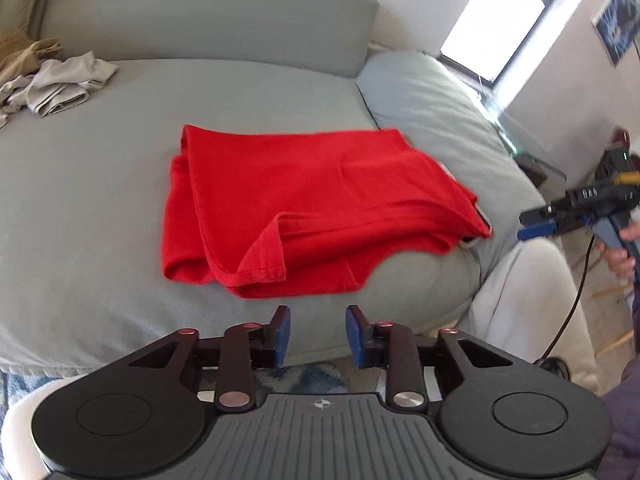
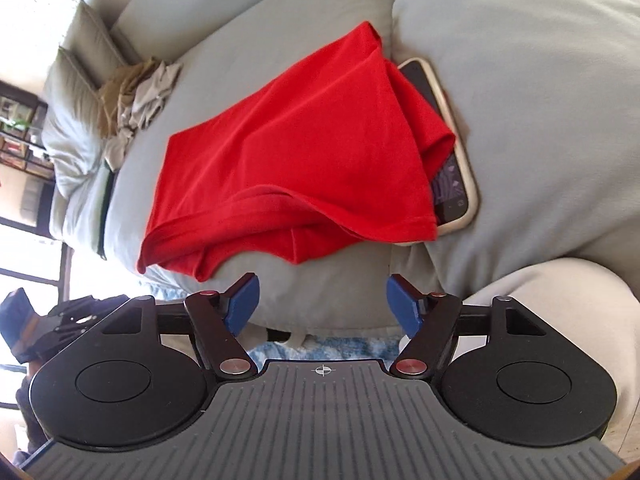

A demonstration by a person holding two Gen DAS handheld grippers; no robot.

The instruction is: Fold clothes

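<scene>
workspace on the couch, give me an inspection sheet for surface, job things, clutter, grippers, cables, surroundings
surface: grey couch cushion, soft and uneven.
job's things: red shirt lies partly folded on the cushion, its near edge rumpled; no gripper touches it.
clutter: phone partly under the shirt's edge; pile of beige and grey clothes at the far end of the couch.
grippers: left gripper open, short of the shirt; right gripper open, also short of it, holding nothing.
cables: black cable hangs below the right gripper.
surroundings: bright window, picture on the wall, patterned rug below the couch.
</scene>
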